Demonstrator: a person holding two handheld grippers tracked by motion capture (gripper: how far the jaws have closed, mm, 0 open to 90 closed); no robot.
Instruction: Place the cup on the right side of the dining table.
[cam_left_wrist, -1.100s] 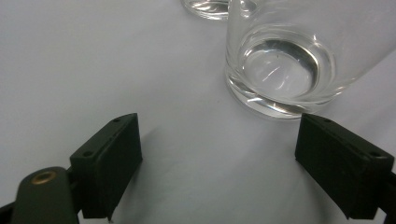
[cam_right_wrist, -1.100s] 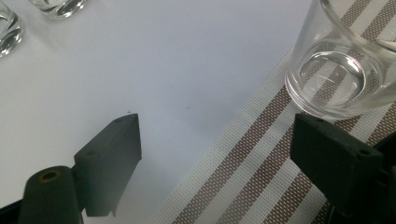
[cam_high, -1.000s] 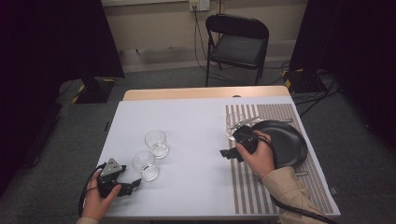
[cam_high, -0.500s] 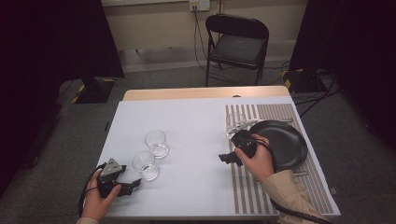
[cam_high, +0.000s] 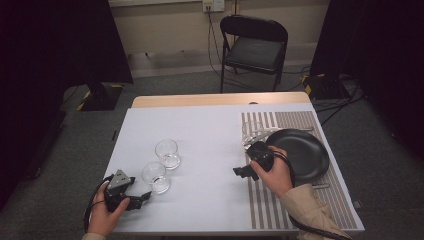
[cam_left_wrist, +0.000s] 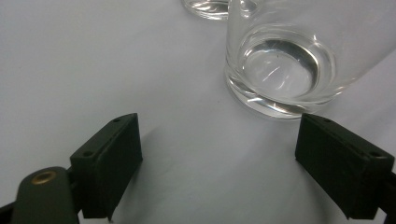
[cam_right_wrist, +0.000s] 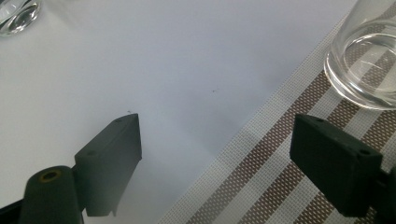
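Two glasses standing on white table left of centre. Left gripper (cam_high: 141, 197) idling, jaws spread wide, nearest glass (cam_high: 155, 177) just ahead, untouched. Right gripper (cam_high: 243, 172) now pulling back off striped placemat (cam_high: 300, 200), jaws released, third glass (cam_high: 251, 133) sitting beside black plate (cam_high: 300, 155). Suggesting placement complete; nearest glass likely next.

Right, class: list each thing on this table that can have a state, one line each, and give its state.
Left gripper: open, holding nothing.
Right gripper: open, holding nothing.
Near glass: upright, empty.
Far glass: upright, empty.
Glass on placemat: upright, empty.
Black plate: flat on the striped placemat, empty.
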